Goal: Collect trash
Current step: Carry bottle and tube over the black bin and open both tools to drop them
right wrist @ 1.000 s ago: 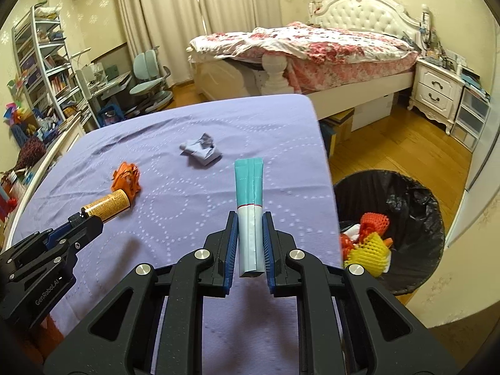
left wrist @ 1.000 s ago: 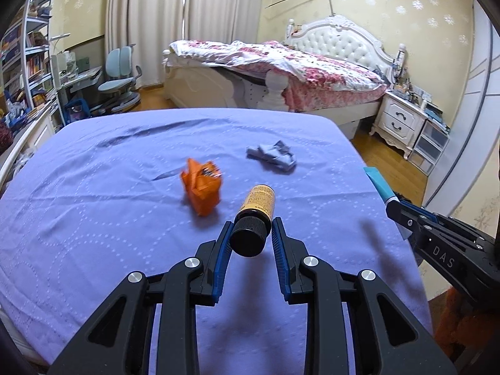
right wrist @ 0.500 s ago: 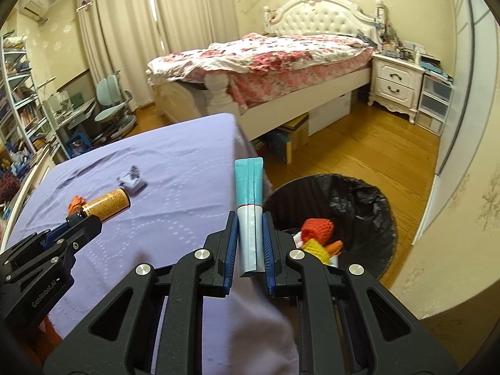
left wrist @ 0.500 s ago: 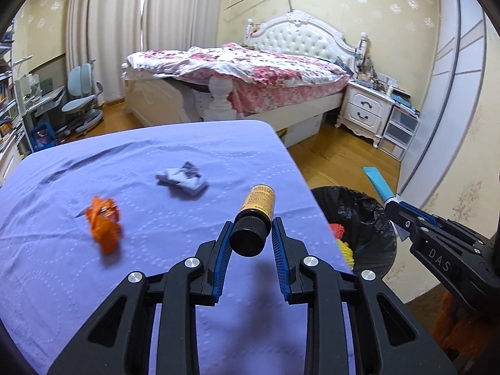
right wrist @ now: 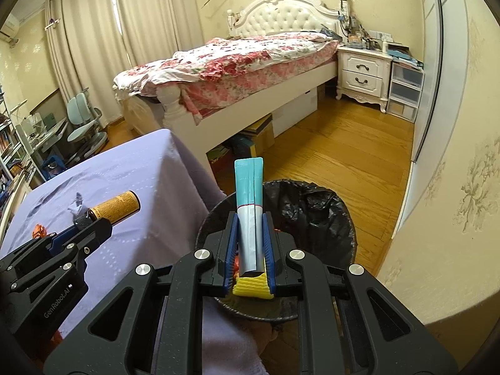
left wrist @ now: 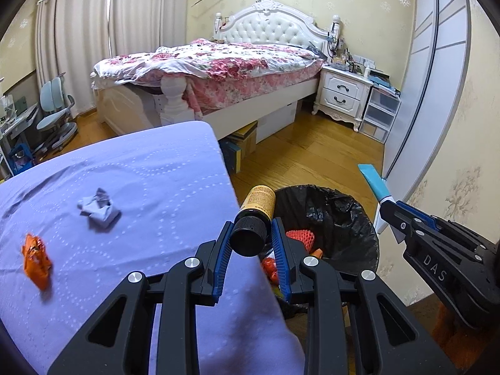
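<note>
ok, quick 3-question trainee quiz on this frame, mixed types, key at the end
1. True or false: the left gripper is shut on the brown bottle.
2. What does the right gripper hold? A) orange wrapper B) teal-and-silver tube C) crumpled paper
3. Which trash items lie on the purple tablecloth?

Key
1. True; its pads clamp the black cap.
2. B, the teal-and-silver tube, above the black-lined trash bin.
3. The orange wrapper and the crumpled paper.

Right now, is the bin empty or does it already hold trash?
Not empty. The black-lined bin already holds red and orange scraps, and the right wrist view shows yellow foam netting inside.
</note>
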Demonstrator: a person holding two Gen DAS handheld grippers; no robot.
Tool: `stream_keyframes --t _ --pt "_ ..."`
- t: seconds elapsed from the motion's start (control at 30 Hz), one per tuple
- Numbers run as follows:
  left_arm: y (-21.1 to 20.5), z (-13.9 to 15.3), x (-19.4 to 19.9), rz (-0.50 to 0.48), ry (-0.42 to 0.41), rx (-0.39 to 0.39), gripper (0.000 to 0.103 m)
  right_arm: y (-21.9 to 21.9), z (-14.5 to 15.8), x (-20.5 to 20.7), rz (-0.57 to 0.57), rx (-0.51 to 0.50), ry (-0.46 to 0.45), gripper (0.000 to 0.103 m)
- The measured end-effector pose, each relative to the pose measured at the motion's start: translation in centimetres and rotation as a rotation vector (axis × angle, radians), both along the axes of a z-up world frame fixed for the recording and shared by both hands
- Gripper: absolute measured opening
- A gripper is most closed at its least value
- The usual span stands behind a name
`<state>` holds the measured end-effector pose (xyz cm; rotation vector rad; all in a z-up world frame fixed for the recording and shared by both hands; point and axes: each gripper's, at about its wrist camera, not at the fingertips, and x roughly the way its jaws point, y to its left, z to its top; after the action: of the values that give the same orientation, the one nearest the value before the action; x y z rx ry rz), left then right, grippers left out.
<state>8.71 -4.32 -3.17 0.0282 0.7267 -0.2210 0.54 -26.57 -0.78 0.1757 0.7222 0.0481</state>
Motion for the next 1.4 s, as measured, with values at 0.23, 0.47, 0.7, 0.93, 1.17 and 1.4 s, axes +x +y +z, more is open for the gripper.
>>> stream_keyframes --t 0.23,0.47,0.7,0.93,1.17,1.4 --pt "-2.3 -0.9 1.9 -0.016 0.027 0.027 0.028 -1.9 -0.7 1.2 -0.023 0.009 0.01 0.016" --pt "-4.0 -1.4 3.2 -0.036 0.043 0.054 0.028 -2.9 -1.5 2.4 -0.039 0.02 0.023 0.016" --pt "-5.0 -2.3 3.9 -0.032 0.07 0.077 0.028 -3.7 -2.1 3.4 -0.051 0.03 0.033 0.016" --pt "-5.6 -2.4 4.2 -0.037 0.077 0.086 0.028 -4.0 -2.5 4.0 -0.061 0.039 0.048 0.017" --pt "-5.7 -2.3 4.0 -0.029 0.064 0.091 0.049 -4.3 -3.0 4.3 -0.079 0.042 0.049 0.019" --pt "-5.4 -1.6 3.6 -0.013 0.038 0.091 0.07 -4.4 -2.9 4.0 -0.115 0.033 0.034 0.041"
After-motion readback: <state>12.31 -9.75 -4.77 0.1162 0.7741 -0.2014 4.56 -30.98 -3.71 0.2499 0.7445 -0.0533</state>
